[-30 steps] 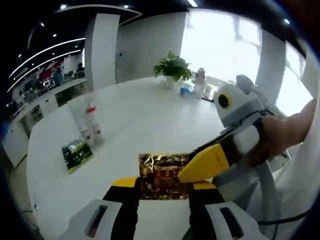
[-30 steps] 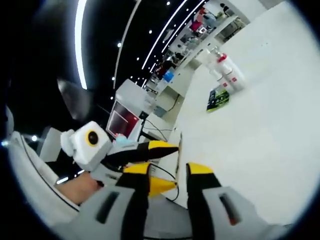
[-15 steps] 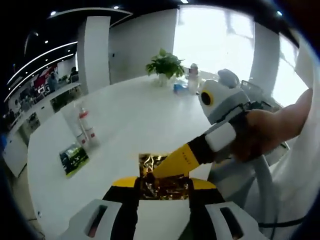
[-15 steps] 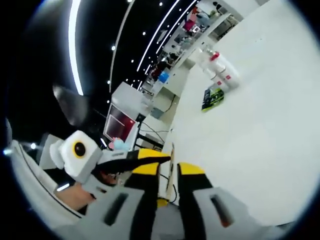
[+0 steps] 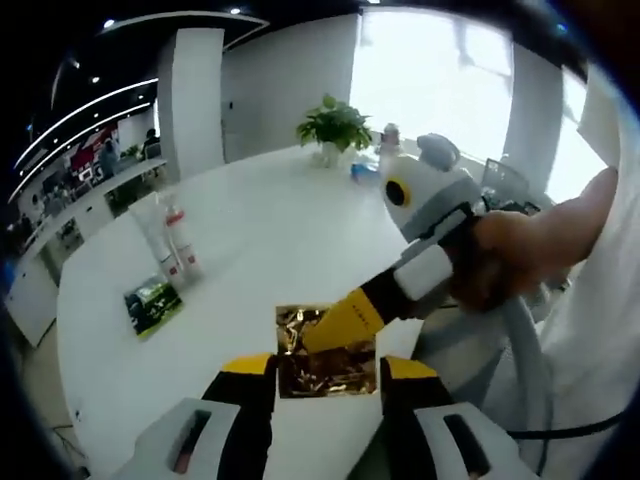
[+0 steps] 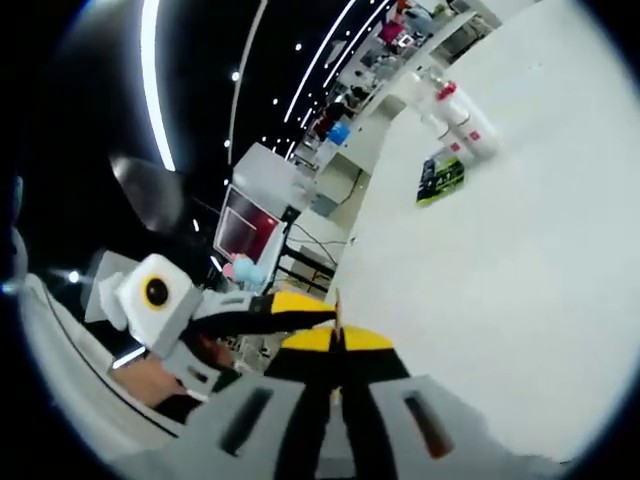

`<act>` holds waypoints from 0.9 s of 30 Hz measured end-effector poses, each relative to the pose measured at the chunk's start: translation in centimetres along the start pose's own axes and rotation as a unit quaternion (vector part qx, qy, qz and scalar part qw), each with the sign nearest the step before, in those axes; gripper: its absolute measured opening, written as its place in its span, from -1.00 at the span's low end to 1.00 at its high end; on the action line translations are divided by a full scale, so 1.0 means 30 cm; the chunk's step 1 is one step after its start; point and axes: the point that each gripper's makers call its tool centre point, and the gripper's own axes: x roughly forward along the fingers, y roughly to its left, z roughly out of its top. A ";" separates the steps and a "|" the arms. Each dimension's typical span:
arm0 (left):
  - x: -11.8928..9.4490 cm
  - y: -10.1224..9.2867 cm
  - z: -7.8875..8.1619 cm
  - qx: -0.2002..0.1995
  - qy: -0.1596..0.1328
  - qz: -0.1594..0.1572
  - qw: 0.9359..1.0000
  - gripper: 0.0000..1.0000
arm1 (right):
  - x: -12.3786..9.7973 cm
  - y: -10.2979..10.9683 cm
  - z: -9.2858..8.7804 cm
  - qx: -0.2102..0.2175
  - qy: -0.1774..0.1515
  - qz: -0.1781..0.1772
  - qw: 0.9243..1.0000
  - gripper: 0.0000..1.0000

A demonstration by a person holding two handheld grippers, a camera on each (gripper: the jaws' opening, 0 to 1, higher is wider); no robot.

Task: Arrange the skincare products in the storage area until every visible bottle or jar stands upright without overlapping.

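A gold foil packet sits between the jaws of my left gripper, which is shut on it just above the white table. My right gripper reaches in from the right, a hand around its handle, and pinches the packet's top edge. In the right gripper view my right gripper is shut on the packet, seen edge-on as a thin line, with the left gripper coming in from the left. Two upright bottles with red tops stand far off on the table.
A flat green and black packet lies on the table near the bottles. A potted plant and small items stand at the far edge by the windows. Desks and a monitor lie beyond the table edge.
My right gripper's jaws have closed from apart to shut on the packet's edge. In the left gripper view the right gripper slid left onto the packet. The left gripper kept its hold.
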 end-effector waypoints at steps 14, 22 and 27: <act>-0.108 0.062 0.013 -0.230 -0.100 -0.087 0.964 0.00 | -0.002 0.092 0.015 -0.090 0.071 0.082 0.990 -0.96; -0.115 -0.023 0.014 -0.256 -0.095 -0.167 0.948 -0.34 | -0.030 0.183 0.038 -0.109 0.089 0.152 0.978 -0.96; -0.102 -0.067 0.034 -0.274 -0.093 -0.198 0.937 -0.51 | -0.037 0.202 0.033 -0.113 0.106 0.169 0.973 -0.96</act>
